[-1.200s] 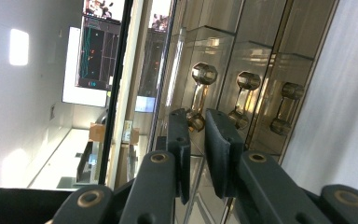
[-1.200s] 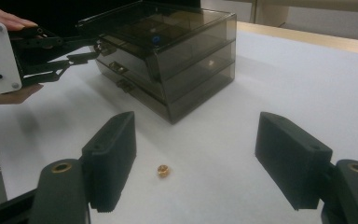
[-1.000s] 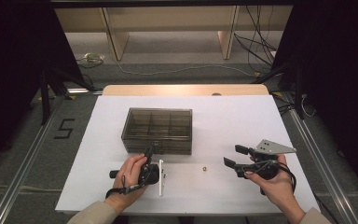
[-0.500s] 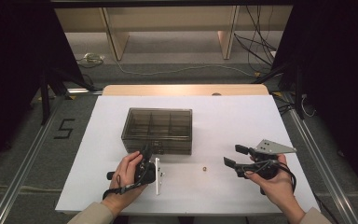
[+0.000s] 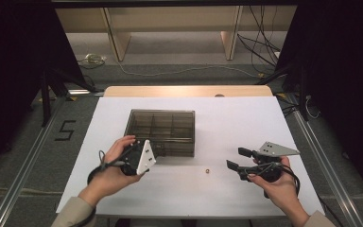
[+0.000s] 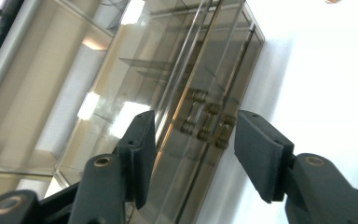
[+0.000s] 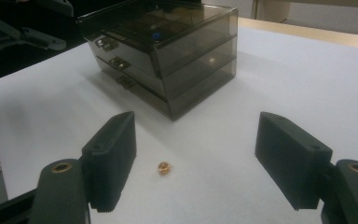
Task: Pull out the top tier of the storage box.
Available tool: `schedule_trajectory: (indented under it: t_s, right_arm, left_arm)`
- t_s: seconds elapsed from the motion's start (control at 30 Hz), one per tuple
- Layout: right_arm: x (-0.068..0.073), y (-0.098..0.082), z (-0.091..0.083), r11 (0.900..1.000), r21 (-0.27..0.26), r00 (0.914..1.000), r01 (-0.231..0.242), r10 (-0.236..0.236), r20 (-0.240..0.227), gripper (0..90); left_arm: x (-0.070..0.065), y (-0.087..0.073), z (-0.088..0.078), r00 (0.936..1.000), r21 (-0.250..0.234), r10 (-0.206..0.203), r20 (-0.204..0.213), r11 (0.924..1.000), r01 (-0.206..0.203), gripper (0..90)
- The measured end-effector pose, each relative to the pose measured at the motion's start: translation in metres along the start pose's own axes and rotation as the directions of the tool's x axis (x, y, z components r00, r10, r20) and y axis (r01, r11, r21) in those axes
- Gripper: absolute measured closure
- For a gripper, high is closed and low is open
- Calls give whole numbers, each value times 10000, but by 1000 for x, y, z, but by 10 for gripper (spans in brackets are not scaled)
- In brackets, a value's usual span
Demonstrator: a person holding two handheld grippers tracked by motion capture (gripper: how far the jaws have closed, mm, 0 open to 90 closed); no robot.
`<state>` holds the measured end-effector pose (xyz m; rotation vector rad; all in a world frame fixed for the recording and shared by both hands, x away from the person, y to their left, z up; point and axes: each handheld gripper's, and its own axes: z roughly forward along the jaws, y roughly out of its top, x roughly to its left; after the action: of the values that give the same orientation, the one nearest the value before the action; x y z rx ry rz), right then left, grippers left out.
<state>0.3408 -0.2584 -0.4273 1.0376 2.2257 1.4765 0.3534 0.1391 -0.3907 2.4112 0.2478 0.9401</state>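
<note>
Small gold nut (image 5: 208, 170) on white bench (image 5: 246, 118), alone, just in front of smoky drawer box (image 5: 163, 131). Between both hands, but nearer right hand-held gripper (image 5: 234, 159). Lies straight ahead of right jaws, near them, a bit toward left jaw in right gripper view (image 7: 163, 166). Right jaws wide, nothing between. Left hand-held gripper (image 6: 191, 158) half open, just been opening, empty, pointed at drawer handles (image 6: 205, 122). Box long side runs left to right.

drawer box (image 5: 162, 131) mid-table, nut (image 5: 207, 170) before it
</note>
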Motion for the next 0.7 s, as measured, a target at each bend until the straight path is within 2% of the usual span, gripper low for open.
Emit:
schedule_trajectory:
  t_s: [0.03, 0.07, 0.1, 0.23, 0.3, 0.37, 0.47, 0.6, 0.7]
  right_arm:
    - [0, 0, 0, 10000, 3, 10000, -9, 9, 2, 300]
    - [0, 0, 0, 10000, 37, 10000, 27, -27, 8, 301]
    - [0, 0, 1, 10000, 49, 10000, 7, -8, 20, 300]
    - [-1, -1, 1, 10000, 88, 10000, 8, -9, 38, 300]
    - [-1, -1, 1, 9999, 103, 10000, -19, 19, 17, 300]
    - [-1, -1, 0, 10000, 80, 10000, -50, 49, 21, 300]
    - [-2, -2, 0, 9999, 70, 10000, -82, 82, 2, 300]
    - [-2, -2, 0, 9999, 112, 10000, -65, 65, 11, 301]
    - [-1, -2, 1, 9999, 123, 9999, -101, 101, 12, 301]
  left_arm:
    - [8, -1, -2, 9990, 98, -69, 443, 9999, 64, 535]
    - [15, -2, -4, 9959, 245, -132, 897, 9996, 111, 540]
    - [21, -3, -5, 9929, 308, -139, 1181, 9995, 104, 537]
    - [39, -5, -2, 9863, 666, 295, 1623, 9969, -408, 585]
    - [43, -7, 0, 9855, 901, 544, 1604, 9935, -695, 616]
    - [44, -10, 1, 9822, 1007, 787, 1707, 9902, -969, 650]
    - [44, -14, 2, 9783, 1255, 1031, 1795, 9840, -1267, 652]
    - [46, -18, 2, 9751, 1309, 1059, 1947, 9825, -1329, 670]
    - [46, -21, 3, 9720, 1509, 1247, 1990, 9761, -1561, 674]
